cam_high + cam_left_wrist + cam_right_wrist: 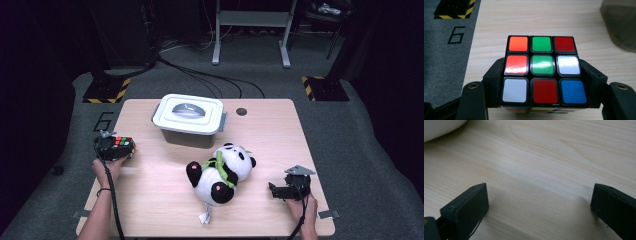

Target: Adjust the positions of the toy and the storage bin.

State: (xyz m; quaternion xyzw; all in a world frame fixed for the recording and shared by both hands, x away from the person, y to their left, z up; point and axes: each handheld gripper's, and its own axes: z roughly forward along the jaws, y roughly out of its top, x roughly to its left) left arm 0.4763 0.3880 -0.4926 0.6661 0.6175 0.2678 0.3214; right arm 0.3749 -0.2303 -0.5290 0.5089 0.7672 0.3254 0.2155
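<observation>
Both jaws of the left hand-held gripper (541, 100) clamp the puzzle cube (541, 70).

Lab: hazard-taped rig feet (106, 91), floor cables (200, 75)

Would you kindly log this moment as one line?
left gripper: shut on puzzle cube | right gripper: open, over table | plush panda: lying mid-table

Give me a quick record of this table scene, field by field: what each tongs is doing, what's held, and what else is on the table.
left tongs: shut on puzzle cube, near table's left edge
right tongs: open, nothing between jaws, low over bare wood
lidded box: back centre, lid on
panda plush: lying mid-table, untouched
table: light wood
</observation>
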